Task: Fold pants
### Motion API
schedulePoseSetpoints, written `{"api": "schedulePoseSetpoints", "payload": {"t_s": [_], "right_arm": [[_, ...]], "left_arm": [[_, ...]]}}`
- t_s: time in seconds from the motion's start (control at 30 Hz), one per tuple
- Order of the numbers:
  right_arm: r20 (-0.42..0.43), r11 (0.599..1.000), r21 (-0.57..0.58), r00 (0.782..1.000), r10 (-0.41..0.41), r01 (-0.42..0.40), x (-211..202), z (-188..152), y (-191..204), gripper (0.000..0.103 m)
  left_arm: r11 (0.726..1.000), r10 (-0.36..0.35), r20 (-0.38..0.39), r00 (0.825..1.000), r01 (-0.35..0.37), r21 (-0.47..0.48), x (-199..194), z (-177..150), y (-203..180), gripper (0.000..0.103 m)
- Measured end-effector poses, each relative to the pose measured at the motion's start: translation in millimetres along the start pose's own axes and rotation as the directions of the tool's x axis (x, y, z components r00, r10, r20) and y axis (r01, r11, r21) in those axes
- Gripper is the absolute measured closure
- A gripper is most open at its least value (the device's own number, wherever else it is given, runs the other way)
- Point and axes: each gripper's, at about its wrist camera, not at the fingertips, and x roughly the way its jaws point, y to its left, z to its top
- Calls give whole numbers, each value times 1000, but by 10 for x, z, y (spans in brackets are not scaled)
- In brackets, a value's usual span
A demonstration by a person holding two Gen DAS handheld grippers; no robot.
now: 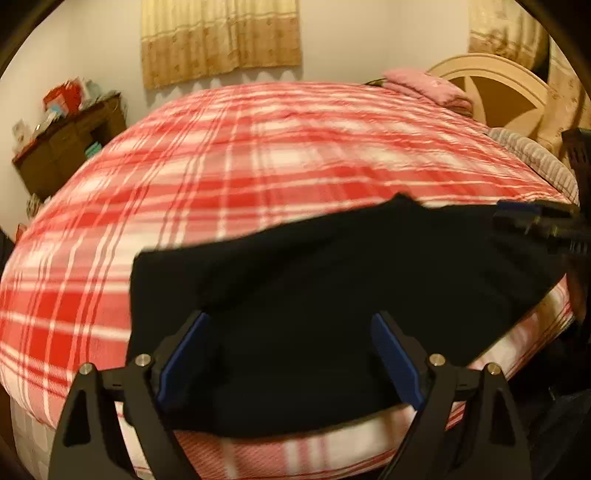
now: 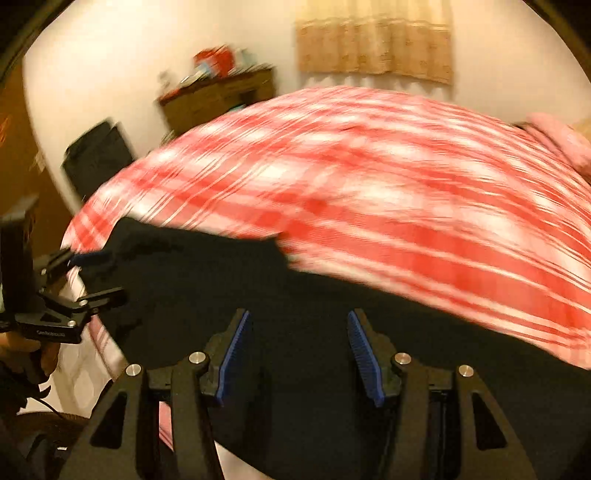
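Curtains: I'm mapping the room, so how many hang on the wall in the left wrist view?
2: one curtain hangs above the bed's far side; a second curtain hangs at upper right by the headboard, partly cropped.

Right wrist view motion-blurred — plaid bedspread (image 2: pixel 406 192) smeared; black pants (image 2: pixel 314 295) cut off at bottom edge — folds indiscernible.

- We saw a bed (image 1: pixel 258 155) under a red-and-white plaid blanket.
- A pink pillow (image 1: pixel 432 88) lay near the cream headboard (image 1: pixel 491 85).
- A cluttered dark wooden cabinet (image 1: pixel 70 144) stood against the wall.
- Beige curtains (image 1: pixel 221 40) hung behind the bed.
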Motion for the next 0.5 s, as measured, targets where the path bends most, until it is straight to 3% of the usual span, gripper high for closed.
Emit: {"api": "schedulePoseSetpoints", "payload": {"t_s": [0.13, 0.23, 0.37, 0.5], "right_arm": [[77, 984, 151, 991, -108, 96, -640, -109, -811, 47], [121, 943, 277, 966, -226, 186, -1135, -301, -1412, 47], [124, 855, 424, 916, -382, 299, -1664, -640, -2144, 47], [98, 727, 580, 854, -511, 368, -2166, -997, -2852, 47]], "left_arm": [[996, -65, 22, 998, 64, 62, -60, 236, -393, 12], [981, -162, 15, 987, 159, 115, 6, 485, -805, 12], [945, -263, -16, 965, 261, 196, 168, 762, -1387, 12], [910, -323, -53, 945, 325, 258, 371, 953, -1974, 12]]}}
